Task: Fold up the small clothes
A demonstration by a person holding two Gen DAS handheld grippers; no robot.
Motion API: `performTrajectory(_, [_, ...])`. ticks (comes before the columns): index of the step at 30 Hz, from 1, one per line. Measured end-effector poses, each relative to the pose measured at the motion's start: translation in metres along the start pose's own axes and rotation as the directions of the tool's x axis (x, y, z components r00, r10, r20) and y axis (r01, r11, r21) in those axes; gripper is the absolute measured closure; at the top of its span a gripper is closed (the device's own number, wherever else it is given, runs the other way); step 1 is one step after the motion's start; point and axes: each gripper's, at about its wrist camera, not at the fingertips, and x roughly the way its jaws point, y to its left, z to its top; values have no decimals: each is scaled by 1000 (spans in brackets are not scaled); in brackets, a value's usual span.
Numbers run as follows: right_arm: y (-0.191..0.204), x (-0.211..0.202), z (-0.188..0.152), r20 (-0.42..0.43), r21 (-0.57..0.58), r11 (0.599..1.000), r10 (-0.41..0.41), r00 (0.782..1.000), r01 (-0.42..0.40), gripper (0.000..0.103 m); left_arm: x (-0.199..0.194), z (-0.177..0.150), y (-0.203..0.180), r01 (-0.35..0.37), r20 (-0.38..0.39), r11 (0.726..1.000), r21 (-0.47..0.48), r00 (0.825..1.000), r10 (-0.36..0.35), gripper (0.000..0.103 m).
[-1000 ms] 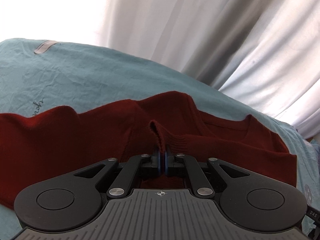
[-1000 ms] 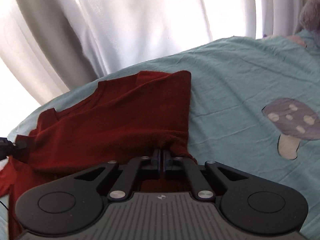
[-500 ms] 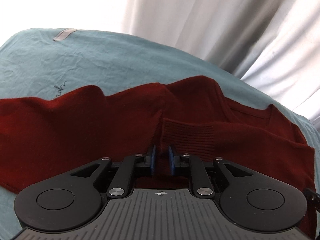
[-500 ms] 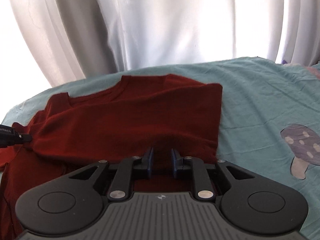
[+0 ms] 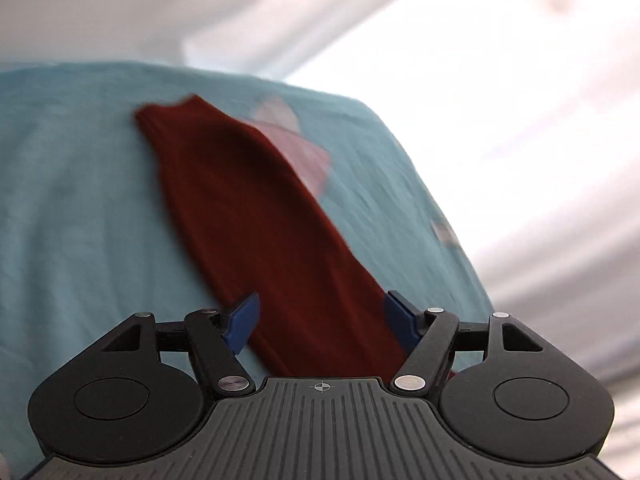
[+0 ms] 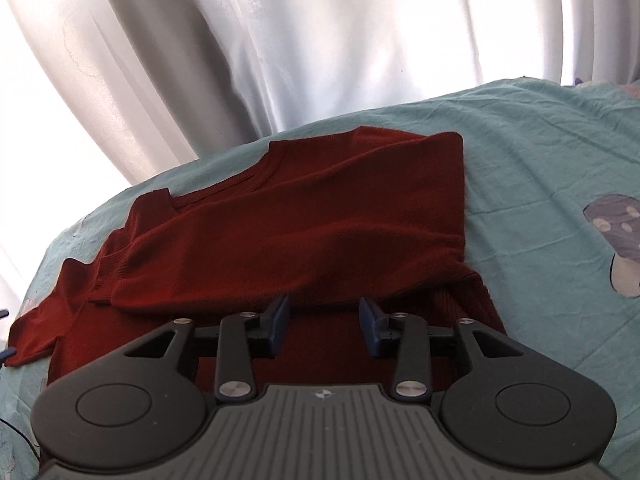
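Left wrist view: blurred; my left gripper (image 5: 320,320) spread wide, nothing between the blue pads (image 5: 240,322)
Sweater from the left: dark red sweater (image 5: 256,216) runs as a long strip straight ahead of the gripper, away and to the left, flat on the teal bedsheet (image 5: 72,208)
Right wrist view: my right gripper (image 6: 325,326) also spread, empty, pads (image 6: 279,322) just over the near part of the fabric; contact, cannot tell
Sweater from the right: sweater (image 6: 304,224) partly folded, one layer lying across the body, collar at the far side, sleeve trailing off to the left
Sheet: mushroom print (image 6: 618,236) well off to the right of the gripper
Background: white curtain (image 6: 300,48) behind the bed
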Motion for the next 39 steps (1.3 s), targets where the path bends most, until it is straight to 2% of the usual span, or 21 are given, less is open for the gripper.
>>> performTrajectory(2, [-1, 2, -2, -9, 15, 1000, 0, 1000, 0, 65, 2, 18, 27, -42, 56, 996, -73, 997, 47, 38])
performTrajectory(4, [-1, 4, -3, -18, 18, 1000, -3, 1000, 4, 65, 9, 30, 49, -56, 53, 988, -141, 997, 64, 46])
performTrajectory(7, [1, 6, -2, -21, 24, 1000, 1, 1000, -1, 65, 21, 42, 72, -25, 42, 978, -209, 999, 34, 62])
performTrajectory(9, [1, 7, 1, -24, 49, 999, 18, 1000, -17, 65, 28, 47, 80, 31, 57, 972, -235, 998, -18, 63])
performTrajectory(10, [1, 7, 2, -24, 60, 998, 29, 999, -28, 65, 33, 50, 84, 52, 62, 967, -249, 997, -37, 68])
performTrajectory(13, [2, 10, 4, -29, 78, 996, 46, 999, -43, 65, 46, 58, 92, 79, 87, 954, -290, 995, -56, 77])
performTrajectory(16, [6, 10, 4, -29, 73, 996, 44, 999, -42, 65, 55, 66, 98, 73, 93, 945, -320, 995, -46, 92])
performTrajectory(17, [6, 10, 4, -30, 69, 997, 44, 999, -42, 65, 58, 68, 99, 66, 88, 946, -317, 995, -40, 93])
performTrajectory(19, [7, 10, 3, -34, 68, 997, 43, 998, -41, 65, 58, 70, 98, 55, 86, 954, -294, 996, -31, 95])
performTrajectory(21, [6, 8, 3, -32, 67, 997, 42, 999, -40, 65, 53, 70, 86, 52, 104, 974, -220, 994, -30, 96])
performTrajectory(23, [5, 6, 3, -26, 67, 997, 41, 999, -39, 65, 39, 67, 58, 86, 140, 993, -81, 987, -74, 96])
performTrajectory(25, [5, 2, 3, -20, 67, 997, 41, 999, -40, 65, 22, 58, 16, 134, 147, 988, 80, 978, -145, 96])
performTrajectory(27, [6, -2, 3, -12, 59, 997, 46, 999, -46, 65, 2, 40, -34, 221, 127, 944, 243, 958, -257, 96])
performTrajectory(29, [7, -7, 3, 1, 49, 998, 51, 999, -51, 65, -20, 10, -87, 321, 63, 866, 383, 926, -371, 96])
performTrajectory(32, [6, -13, 3, 14, 55, 996, 68, 998, -68, 65, -46, -55, -160, 467, -96, 679, 566, 856, -509, 95])
performTrajectory(33, [6, -15, 3, 20, 57, 995, 76, 997, -77, 65, -49, -81, -179, 504, -158, 615, 607, 834, -528, 93])
performTrajectory(35, [6, -18, 3, 25, 55, 994, 90, 996, -92, 65, -44, -133, -207, 571, -304, 501, 650, 800, -518, 81])
performTrajectory(36, [6, -18, 3, 23, 55, 994, 98, 995, -99, 65, -39, -157, -215, 583, -363, 468, 664, 799, -479, 69])
performTrajectory(37, [6, -17, 4, 19, 57, 993, 106, 994, -107, 65, -33, -178, -218, 583, -406, 458, 671, 806, -431, 66])
performTrajectory(38, [7, -16, 5, 14, 63, 991, 119, 993, -120, 65, -27, -193, -217, 580, -439, 462, 672, 813, -382, 66])
performTrajectory(39, [7, -14, 7, 5, 72, 988, 140, 990, -140, 65, -21, -202, -210, 575, -461, 484, 660, 818, -344, 66])
